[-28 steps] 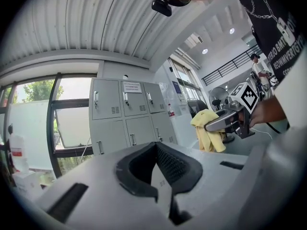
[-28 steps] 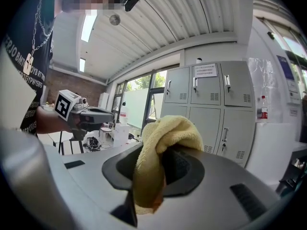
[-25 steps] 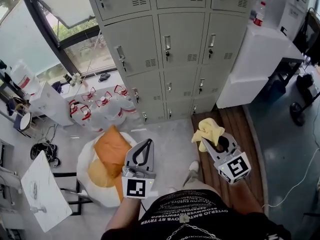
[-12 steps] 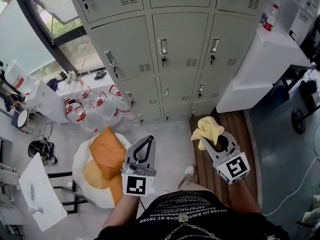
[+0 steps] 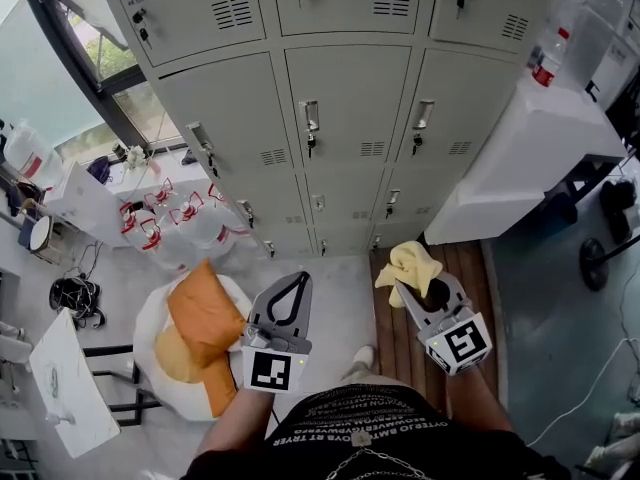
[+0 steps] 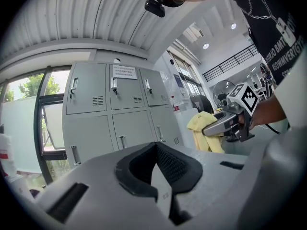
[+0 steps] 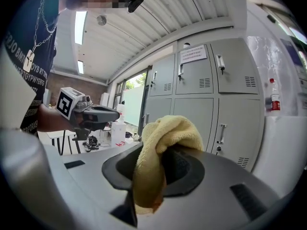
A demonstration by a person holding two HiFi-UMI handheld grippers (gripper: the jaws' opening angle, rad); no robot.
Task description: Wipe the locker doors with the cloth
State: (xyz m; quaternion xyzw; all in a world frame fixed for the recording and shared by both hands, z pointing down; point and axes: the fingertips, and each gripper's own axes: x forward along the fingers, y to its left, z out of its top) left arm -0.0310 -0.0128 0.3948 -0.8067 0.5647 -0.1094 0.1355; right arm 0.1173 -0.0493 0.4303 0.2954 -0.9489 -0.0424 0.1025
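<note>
Your left gripper (image 5: 297, 280) has its jaws pressed together on nothing. Your right gripper (image 5: 404, 288) pinches the yellow cloth (image 5: 408, 261), well apart from the grey locker doors (image 5: 345, 118). The print on the paper notice (image 7: 193, 54) on an upper door is too small to read.

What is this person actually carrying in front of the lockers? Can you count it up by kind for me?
Grippers: 2, the left gripper, shut on nothing, and the right gripper
Yellow cloth: 1, clamped in the right gripper
Total: 3
</note>
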